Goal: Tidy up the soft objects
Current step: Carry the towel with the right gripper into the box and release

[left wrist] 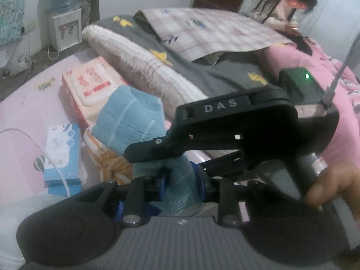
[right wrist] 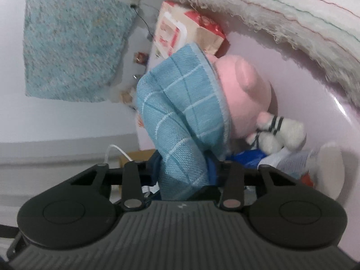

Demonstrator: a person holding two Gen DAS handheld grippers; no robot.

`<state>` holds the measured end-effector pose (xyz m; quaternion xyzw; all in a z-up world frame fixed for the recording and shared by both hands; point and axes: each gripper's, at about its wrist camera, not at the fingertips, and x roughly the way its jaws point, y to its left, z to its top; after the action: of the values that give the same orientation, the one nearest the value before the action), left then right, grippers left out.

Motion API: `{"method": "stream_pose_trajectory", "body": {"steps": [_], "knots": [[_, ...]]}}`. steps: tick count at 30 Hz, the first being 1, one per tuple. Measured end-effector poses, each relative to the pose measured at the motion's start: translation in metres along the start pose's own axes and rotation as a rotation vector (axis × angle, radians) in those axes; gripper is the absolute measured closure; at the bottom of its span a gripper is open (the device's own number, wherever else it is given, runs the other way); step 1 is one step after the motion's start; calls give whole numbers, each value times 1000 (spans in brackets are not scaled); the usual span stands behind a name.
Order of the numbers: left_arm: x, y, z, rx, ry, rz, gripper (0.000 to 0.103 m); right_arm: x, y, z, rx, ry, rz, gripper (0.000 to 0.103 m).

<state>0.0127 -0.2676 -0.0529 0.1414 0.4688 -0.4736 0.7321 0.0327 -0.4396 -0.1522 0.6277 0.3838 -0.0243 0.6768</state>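
Note:
A light blue checked towel [left wrist: 130, 117] hangs bunched over the pink bed, held by both grippers. In the left wrist view my left gripper [left wrist: 180, 184] is shut on the towel's lower part, blue pads pressing it from both sides. The right gripper's black body [left wrist: 236, 121] crosses just above, held by a hand [left wrist: 337, 184]. In the right wrist view my right gripper [right wrist: 185, 173] is shut on the same towel [right wrist: 180, 103]. Behind it lie a pink plush toy [right wrist: 245, 90] and a small white plush [right wrist: 283, 132] with dark stripes.
On the pink sheet [left wrist: 22, 108] lie a wet-wipes pack [left wrist: 92, 85], a blue box [left wrist: 60, 153], a white cable [left wrist: 45, 153] and an orange striped cloth [left wrist: 112, 162]. A white ribbed blanket [left wrist: 139, 63] and grey star quilt [left wrist: 202, 72] are piled behind. A person [left wrist: 290, 2] sits at the far right.

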Motion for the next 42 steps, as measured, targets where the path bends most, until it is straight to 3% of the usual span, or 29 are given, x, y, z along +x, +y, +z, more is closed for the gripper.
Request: {"method": "stream_pose_trajectory", "body": {"steps": [7,12,18,22,28,34,42], "knots": [[-79,4,-11,42,-108,23,75,-19,49,-43,-62,-59,72,69],[-151,41,-28,-15,-185,119,75,-2,110,-76,-163,-19,128,69],[-225,116,-66,-162,-231,331,74,86,189,-124,-265,141,214,69],[-248,172,-93,-268,-214,457,71,171,231,-163,-315,270,232,70],[-232,260,-135,-472,-150,549,50,279,247,-203,-363,360,104,73],[-217,303,-165,-610,-75,547,53,349,229,-204,-380,368,-82,75],[-204,314,-180,-582,-18,558,61,396,194,-206,-343,323,-298,72]]}}
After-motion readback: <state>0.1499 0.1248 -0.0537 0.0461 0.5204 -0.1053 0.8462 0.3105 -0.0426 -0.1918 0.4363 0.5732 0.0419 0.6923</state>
